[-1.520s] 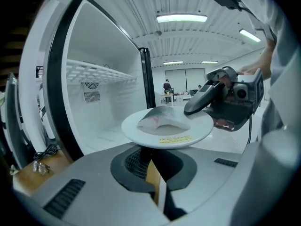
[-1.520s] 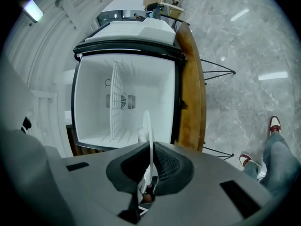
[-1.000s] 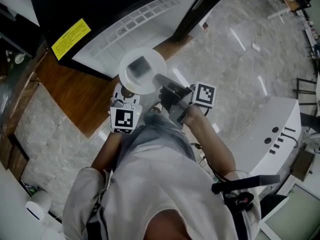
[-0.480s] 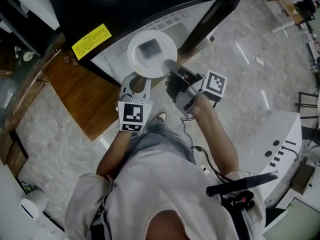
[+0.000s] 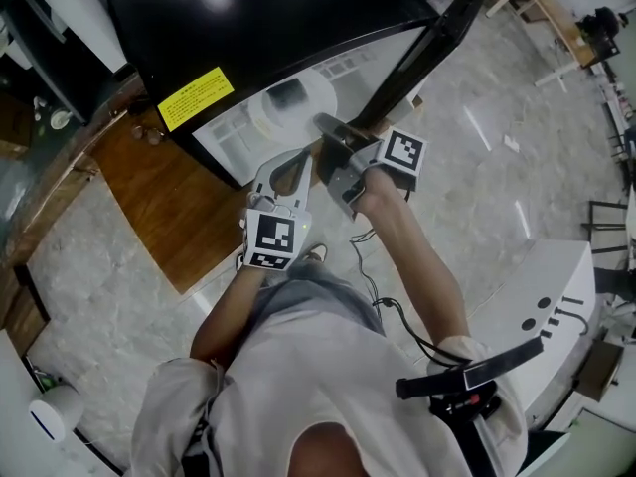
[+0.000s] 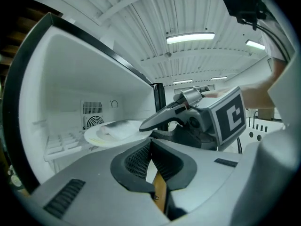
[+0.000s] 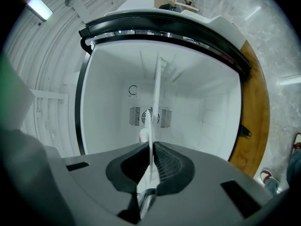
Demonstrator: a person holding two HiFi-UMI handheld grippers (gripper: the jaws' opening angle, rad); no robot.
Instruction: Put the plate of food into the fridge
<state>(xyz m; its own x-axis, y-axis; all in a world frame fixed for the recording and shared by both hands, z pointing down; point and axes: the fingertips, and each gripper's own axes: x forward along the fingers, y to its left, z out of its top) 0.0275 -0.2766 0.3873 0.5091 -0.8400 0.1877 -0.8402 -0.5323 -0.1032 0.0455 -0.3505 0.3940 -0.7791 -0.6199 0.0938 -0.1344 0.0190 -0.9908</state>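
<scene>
The right gripper has its fingers closed tight on the near rim of the round white plate, which its own view shows edge-on as a thin white blade running up between the pads. The left gripper hangs just beside and below the plate with its fingers pressed together on nothing.

The plate looks stiff and probably ceramic or hard plastic, so it should not flex, but a smooth glazed rim held at a single spot is likely slippery. Its weight, and that of the food, hangs out beyond the pads. I judge the rim the only sensible place to hold it, with the plate kept level, since a tilt could let the food slide. It would likely chip or break if it knocked the fridge frame.

It is a plain, shallow disc with a low raised edge, carrying one pale flat slab of food near its middle.

The plate is in the air at the mouth of the open fridge, black outside and white inside, above a ribbed white shelf. I cannot tell whether it touches anything below. Round vent grilles sit on the white back wall beyond.
</scene>
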